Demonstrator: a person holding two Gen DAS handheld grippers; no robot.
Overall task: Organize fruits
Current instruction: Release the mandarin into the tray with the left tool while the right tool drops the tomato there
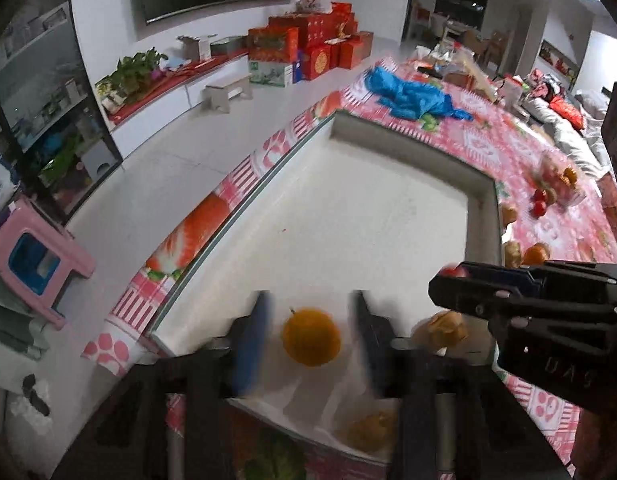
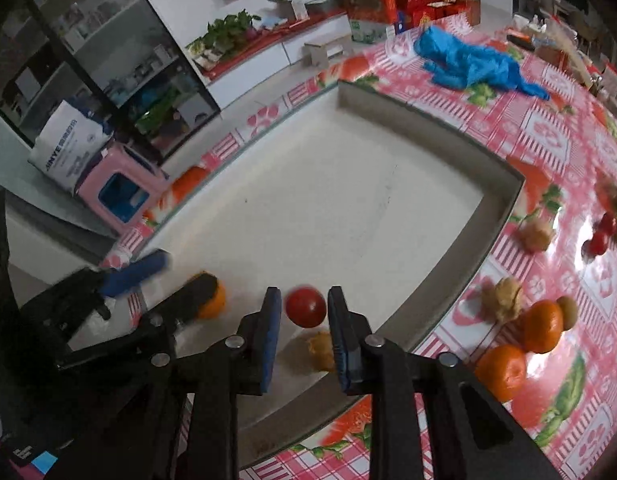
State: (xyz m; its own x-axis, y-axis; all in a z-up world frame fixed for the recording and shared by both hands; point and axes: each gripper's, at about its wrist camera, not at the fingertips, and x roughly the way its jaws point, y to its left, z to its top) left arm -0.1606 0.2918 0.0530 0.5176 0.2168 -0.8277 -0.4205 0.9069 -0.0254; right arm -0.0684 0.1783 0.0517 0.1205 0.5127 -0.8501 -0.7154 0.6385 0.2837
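- Landmark: the white tray (image 2: 348, 184) on the tabletop (image 2: 556, 148); everything below is placed against it.
- Your left tongs (image 1: 310, 336) stand wide, one finger either side of an orange (image 1: 311, 337) that lies on the tray's near floor; no contact that shows.
- Your right tongs (image 2: 304, 332) stand narrow, framing a small red tomato (image 2: 305, 306) over the tray's near edge. The pads look a hair off its skin; whether they grip it you cannot tell from here.
- Handling, as a judgement: the orange is firm, round and apt to roll, so take it across the widest part. The tomato is light, smooth and thin-skinned; close gently on its middle or it may slip or bruise.
- A papery husked fruit (image 2: 322, 350) lies just under the right tongs inside the tray; likely fragile, keep the fingers off it.
- Outside the tray's right wall: two more oranges (image 2: 542, 326), more husked fruits (image 2: 502, 298), small red tomatoes (image 2: 598, 240).
- Beyond the tray's far wall: a blue cloth (image 2: 472, 62), well apart.
- Both tongs crowd the same near corner; mind they do not knock together.
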